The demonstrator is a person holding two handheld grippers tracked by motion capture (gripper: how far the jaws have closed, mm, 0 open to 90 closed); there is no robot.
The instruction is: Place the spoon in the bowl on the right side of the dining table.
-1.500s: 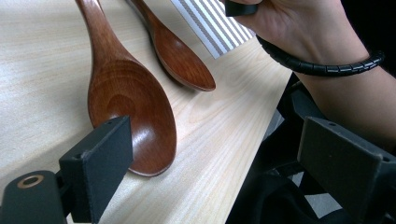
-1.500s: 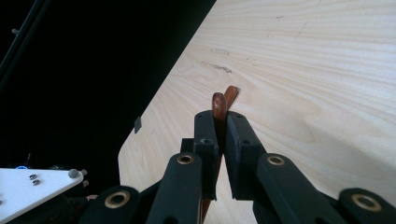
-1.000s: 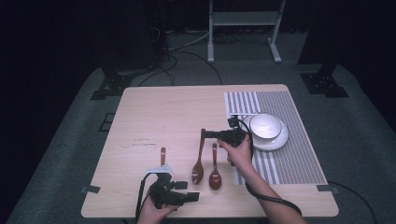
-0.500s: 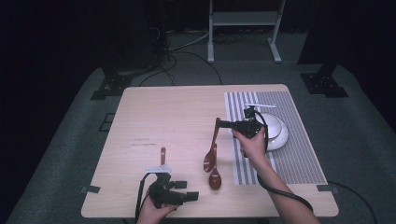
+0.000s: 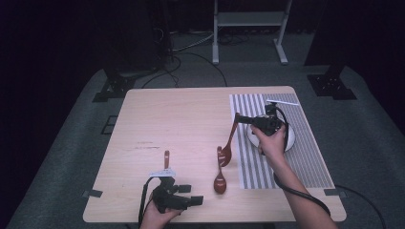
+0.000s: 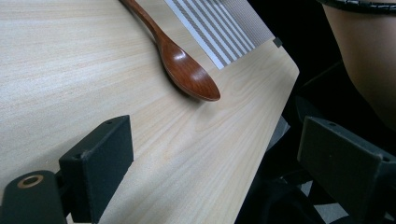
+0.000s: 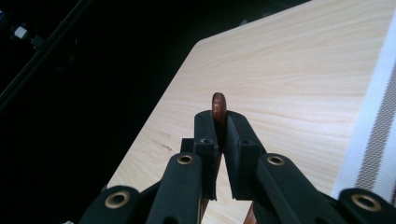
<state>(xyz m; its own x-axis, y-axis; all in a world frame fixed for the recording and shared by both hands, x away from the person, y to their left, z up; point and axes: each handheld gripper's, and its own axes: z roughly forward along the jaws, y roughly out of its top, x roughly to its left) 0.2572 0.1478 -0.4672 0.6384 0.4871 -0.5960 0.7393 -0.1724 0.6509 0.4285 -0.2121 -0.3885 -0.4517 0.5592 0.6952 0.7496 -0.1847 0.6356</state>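
Three glossy brown wooden spoons on or over pale, fine-grained wood surface point(image 5: 191, 114), beside grey-and-white striped woven mat point(image 5: 305, 162). Lifted over mat's edge near round white bowl point(image 5: 289, 138): slim held spoon point(image 5: 228, 143), handle pinched between matte black fingers of right gripper point(image 5: 239, 118). Low at near edge: left gripper point(image 5: 197, 200), fingers wide, empty, near lying spoon point(image 6: 187, 70).

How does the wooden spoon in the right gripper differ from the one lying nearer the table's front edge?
The held spoon hangs off the table by its handle, clamped in the right gripper, bowl down; the lying spoon rests flat on the table, ungripped, bowl toward the front edge. Both look like the same reddish-brown wood.
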